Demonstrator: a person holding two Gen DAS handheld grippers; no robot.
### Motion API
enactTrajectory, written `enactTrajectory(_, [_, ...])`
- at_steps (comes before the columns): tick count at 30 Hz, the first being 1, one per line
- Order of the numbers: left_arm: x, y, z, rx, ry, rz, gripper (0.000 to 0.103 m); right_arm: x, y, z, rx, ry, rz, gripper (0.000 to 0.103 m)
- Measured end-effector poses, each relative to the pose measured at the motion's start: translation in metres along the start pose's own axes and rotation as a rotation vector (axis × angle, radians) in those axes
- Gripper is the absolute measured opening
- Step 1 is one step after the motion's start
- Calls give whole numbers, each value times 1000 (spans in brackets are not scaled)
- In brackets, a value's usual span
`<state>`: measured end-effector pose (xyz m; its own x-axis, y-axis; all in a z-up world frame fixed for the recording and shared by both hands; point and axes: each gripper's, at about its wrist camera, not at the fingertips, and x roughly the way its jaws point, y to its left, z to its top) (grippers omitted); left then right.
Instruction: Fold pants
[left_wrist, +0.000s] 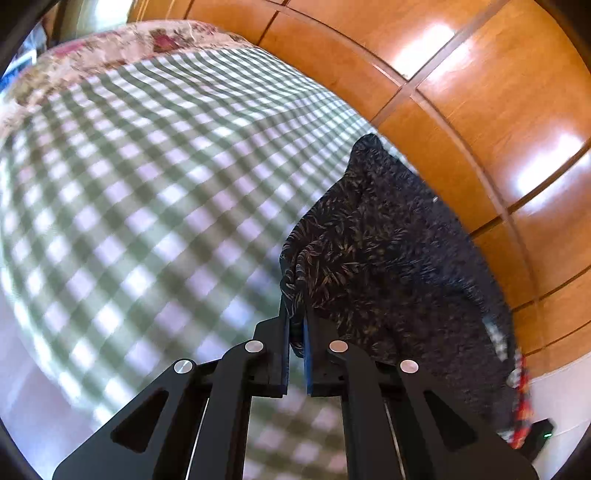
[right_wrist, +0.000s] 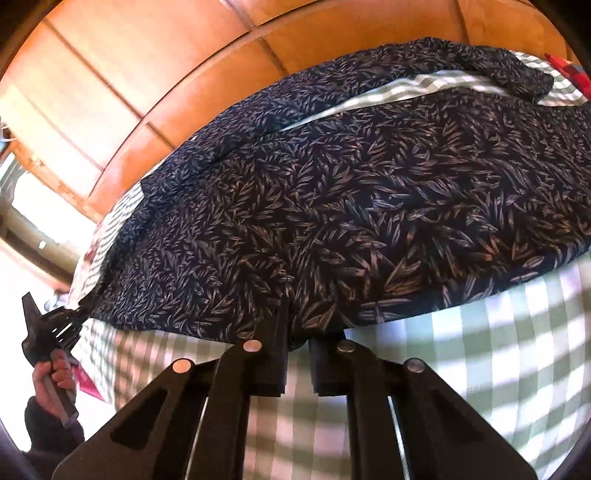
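Observation:
The pants (left_wrist: 388, 251) are dark navy with a small leaf print and lie on a green-and-white checked cloth (left_wrist: 147, 184). My left gripper (left_wrist: 296, 325) is shut on an edge of the pants and holds it lifted. In the right wrist view the pants (right_wrist: 351, 192) spread wide across the cloth, one leg folded back at the top. My right gripper (right_wrist: 297, 332) is shut on the near edge of the pants. The left gripper (right_wrist: 48, 332) also shows at far left in this view, held by a hand, gripping the pants' corner.
Orange wooden panels (left_wrist: 461, 92) stand behind the surface. A floral cloth (left_wrist: 110, 44) lies at the far edge of the checked cloth. A red patterned item (left_wrist: 521, 398) lies beyond the pants, and shows in the right wrist view (right_wrist: 569, 70) too.

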<state>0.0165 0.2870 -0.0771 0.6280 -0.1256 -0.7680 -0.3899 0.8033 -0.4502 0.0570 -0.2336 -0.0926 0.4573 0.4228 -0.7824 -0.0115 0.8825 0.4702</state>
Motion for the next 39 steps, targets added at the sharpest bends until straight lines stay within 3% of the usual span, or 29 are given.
enactTrajectory(2, [5, 5, -5, 6, 38, 33, 7, -6, 2, -11, -35, 23, 26, 8])
enactTrajectory(5, [2, 2, -7, 51, 14, 116, 22, -18, -4, -21, -52, 45, 62, 18])
enactTrajectory(7, [-5, -5, -8, 100, -24, 188, 33, -34, -17, -23, -48, 36, 67, 37])
enactTrajectory(10, [-16, -5, -9, 104, -65, 224, 35, -76, -58, -19, 9, -45, -6, 53])
enactTrajectory(15, [-28, -23, -17, 156, -127, 209, 35, -147, -177, -1, 304, -243, -265, 57])
enactTrajectory(19, [-18, -56, -29, 263, -94, 135, 35, -172, -250, 24, 487, -335, -417, 57])
enactTrajectory(23, [5, -96, -48, 406, -26, 88, 35, -161, -284, 50, 574, -331, -463, 55])
enactTrajectory(24, [10, -101, -51, 430, -11, 88, 35, -159, -288, 55, 568, -322, -482, 43])
enactTrajectory(25, [17, -107, -55, 459, 15, 100, 35, -157, -288, 59, 544, -310, -516, 20])
enactTrajectory(26, [22, -109, -56, 473, 32, 114, 35, -160, -288, 61, 526, -299, -537, 8])
enactTrajectory(27, [27, -110, -59, 492, 51, 132, 35, -162, -287, 61, 512, -291, -550, 5])
enactTrajectory(29, [33, -106, -64, 517, 68, 161, 35, -173, -270, 54, 446, -298, -616, 5])
enactTrajectory(32, [35, -97, -67, 504, 79, 146, 35, -197, -263, 25, 418, -297, -675, 4])
enactTrajectory(35, [35, -96, -62, 489, 98, 138, 35, -190, -275, 1, 430, -224, -709, 4])
enactTrajectory(38, [24, -88, -39, 408, 115, 42, 35, -194, -271, -9, 437, -250, -669, 10])
enactTrajectory(39, [17, -83, -26, 358, 98, -7, 35, -198, -270, -12, 452, -253, -660, 19])
